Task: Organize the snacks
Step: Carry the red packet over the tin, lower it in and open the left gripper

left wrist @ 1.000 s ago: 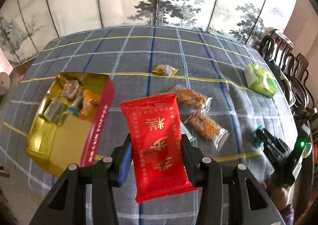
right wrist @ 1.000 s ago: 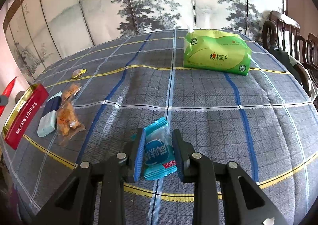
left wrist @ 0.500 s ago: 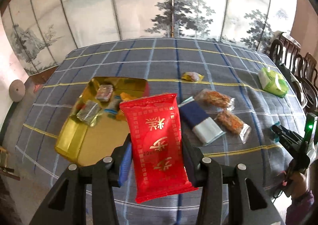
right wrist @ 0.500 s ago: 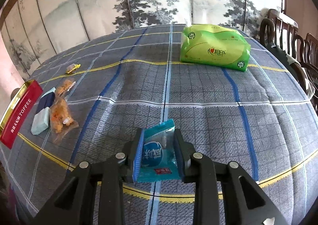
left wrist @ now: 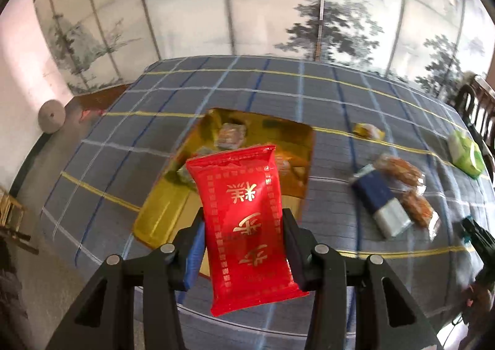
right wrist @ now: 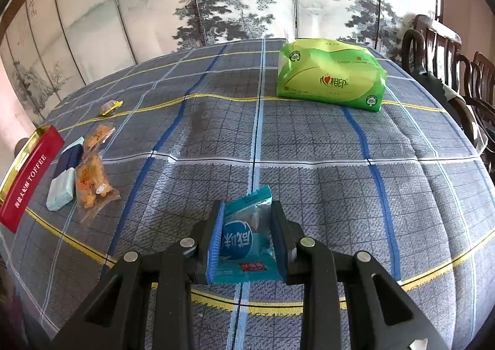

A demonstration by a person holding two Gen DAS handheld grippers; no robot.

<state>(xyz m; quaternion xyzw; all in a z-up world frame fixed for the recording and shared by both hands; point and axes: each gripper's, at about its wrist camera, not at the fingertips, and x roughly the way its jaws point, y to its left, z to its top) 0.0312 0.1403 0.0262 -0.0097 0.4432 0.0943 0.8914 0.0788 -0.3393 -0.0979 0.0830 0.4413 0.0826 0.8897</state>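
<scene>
Left wrist view: left gripper [left wrist: 243, 244] clamps the red packet [left wrist: 244, 226], gold tin [left wrist: 173, 210] at 11 o'clock beyond it. Right gripper [right wrist: 246, 244] pinches the blue packet [right wrist: 244, 241] over the checked tablecloth [right wrist: 309, 149].

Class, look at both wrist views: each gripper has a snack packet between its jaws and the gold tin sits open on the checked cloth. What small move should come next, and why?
Probably lower the left gripper toward the gold tin and release there. Its red packet already hangs above the tin's open inside, where other snacks lie. The right gripper and its blue packet are well away from it.
</scene>
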